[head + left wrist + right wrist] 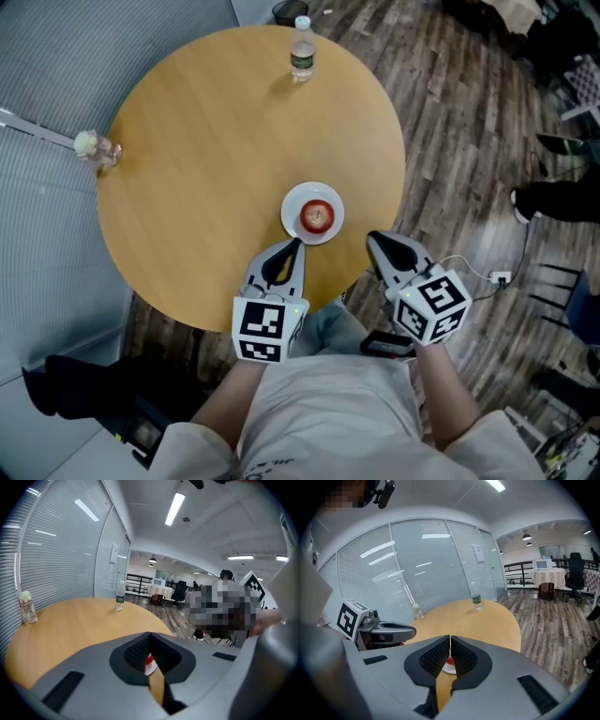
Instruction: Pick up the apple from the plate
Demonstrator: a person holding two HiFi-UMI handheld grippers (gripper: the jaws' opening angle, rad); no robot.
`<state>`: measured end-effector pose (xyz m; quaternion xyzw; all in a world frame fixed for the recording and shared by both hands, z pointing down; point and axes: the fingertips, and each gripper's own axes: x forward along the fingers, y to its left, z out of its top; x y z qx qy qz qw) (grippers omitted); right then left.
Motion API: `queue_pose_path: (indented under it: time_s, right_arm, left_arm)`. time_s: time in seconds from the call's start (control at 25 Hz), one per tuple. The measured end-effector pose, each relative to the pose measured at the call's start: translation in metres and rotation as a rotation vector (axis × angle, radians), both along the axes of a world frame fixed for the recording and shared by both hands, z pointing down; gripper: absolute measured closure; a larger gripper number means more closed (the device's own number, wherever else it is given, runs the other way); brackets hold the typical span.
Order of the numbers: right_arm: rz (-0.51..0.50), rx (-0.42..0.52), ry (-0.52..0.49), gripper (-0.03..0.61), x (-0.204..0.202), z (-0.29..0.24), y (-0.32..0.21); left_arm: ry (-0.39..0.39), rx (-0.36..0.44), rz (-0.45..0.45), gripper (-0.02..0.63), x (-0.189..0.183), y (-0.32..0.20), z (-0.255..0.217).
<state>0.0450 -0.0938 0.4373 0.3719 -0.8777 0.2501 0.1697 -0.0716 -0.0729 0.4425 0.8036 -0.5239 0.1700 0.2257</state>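
With the left gripper [292,246] and right gripper [373,239] both closed and empty, spread one wide before easing it around the apple [318,216] on the plate [290,221] just ahead.

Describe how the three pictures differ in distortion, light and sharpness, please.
Head view: sharp, evenly lit, little bending; the apple on its plate casts hardly any shadow. Left gripper view: strong fisheye bend, dark corners, a bright ceiling lamp glaring. Right gripper view: the same bend; lamp reflections streak the glass wall; the bottle is small but clear.
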Motion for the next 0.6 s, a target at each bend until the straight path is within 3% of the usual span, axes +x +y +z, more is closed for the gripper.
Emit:
queue_pose_path:
  time_s: [0.6]
  right_arm:
    - [-0.014,-0.062,0.017,0.548,-0.001,0.034,-0.012]
  left_arm:
    - [-0.040,-0.084,0.039,0.612,0.006,-0.012,0.044]
